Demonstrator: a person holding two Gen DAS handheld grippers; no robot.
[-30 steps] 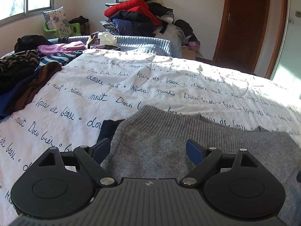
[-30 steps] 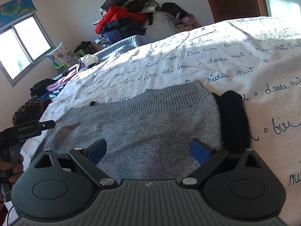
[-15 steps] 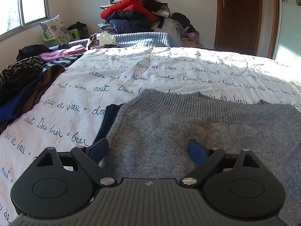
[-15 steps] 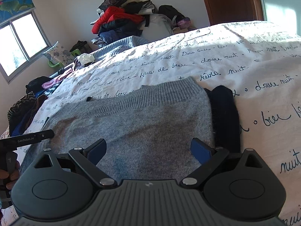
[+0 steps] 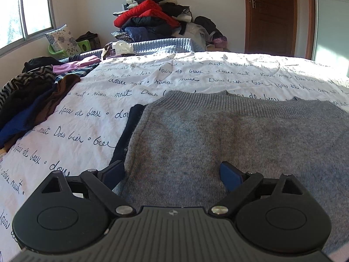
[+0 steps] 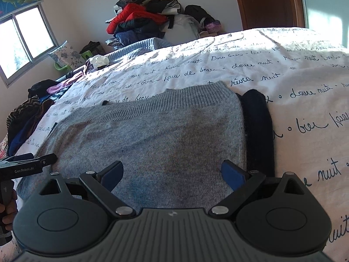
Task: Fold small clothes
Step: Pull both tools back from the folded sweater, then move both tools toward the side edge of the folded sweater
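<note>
A grey knit garment (image 5: 229, 135) lies flat on the white bedspread, its ribbed band at the far edge; it also shows in the right wrist view (image 6: 152, 135). A dark navy part pokes out along its left edge (image 5: 128, 128) and along its right edge (image 6: 258, 128). My left gripper (image 5: 172, 173) is open and empty over the garment's near left part. My right gripper (image 6: 172, 173) is open and empty over the near right part. The left gripper's body shows at the left edge of the right wrist view (image 6: 24, 167).
The white bedspread with blue script (image 5: 87, 113) covers the bed. A row of dark and striped clothes (image 5: 28, 100) lies along the left edge. A tall pile of clothes (image 5: 152, 19) stands behind the bed. A wooden door (image 5: 272, 15) is at the back right.
Both grippers have drawn back toward the near edge of the garment, so more of the grey knit shows ahead of the fingers. Both stay open.
</note>
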